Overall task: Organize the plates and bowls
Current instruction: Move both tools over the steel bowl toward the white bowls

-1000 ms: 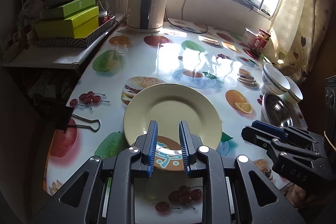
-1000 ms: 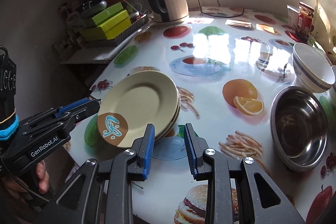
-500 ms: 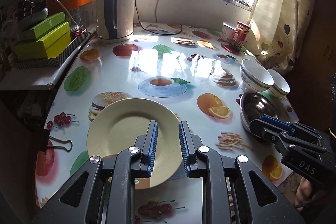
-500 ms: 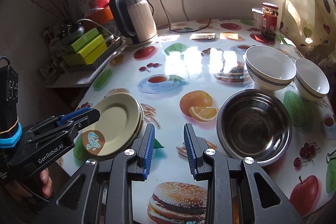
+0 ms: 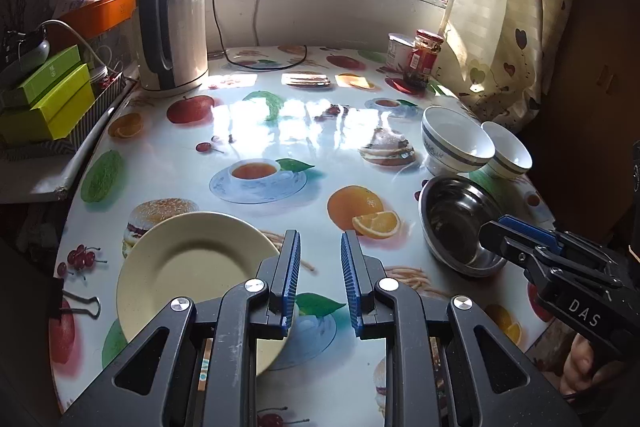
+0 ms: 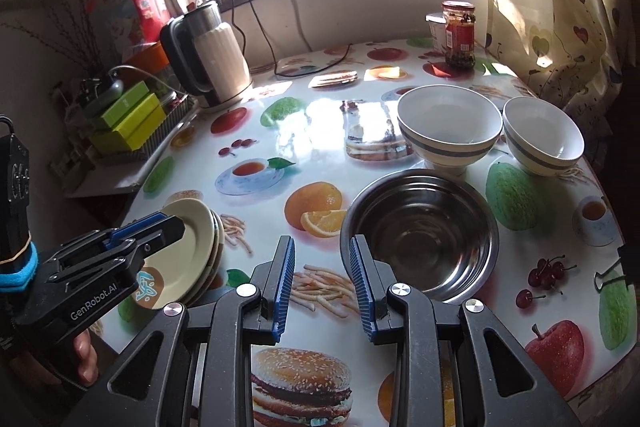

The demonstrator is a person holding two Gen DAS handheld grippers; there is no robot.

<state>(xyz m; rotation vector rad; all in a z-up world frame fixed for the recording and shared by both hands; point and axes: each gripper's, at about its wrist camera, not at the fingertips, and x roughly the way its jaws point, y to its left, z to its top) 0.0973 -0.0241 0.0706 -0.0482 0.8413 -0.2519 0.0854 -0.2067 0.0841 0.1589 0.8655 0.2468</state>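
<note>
A stack of cream plates lies near the table's front left edge. A steel bowl stands to the right, with two white blue-striped bowls behind it, also in the right wrist view. My left gripper hovers just right of the plates, jaws a little apart with nothing between them. My right gripper hangs over the cloth just left of the steel bowl, also narrowly open and empty. Each gripper shows in the other's view.
A kettle with its cord stands at the back left beside green boxes on a side shelf. A red-lidded jar and a tub sit at the back right by the curtain. A binder clip holds the fruit-print cloth at the left edge.
Both grippers have swung to the right. The left one has come off the plates, which now sit at its left. The steel bowl has drawn closer to the right gripper.
</note>
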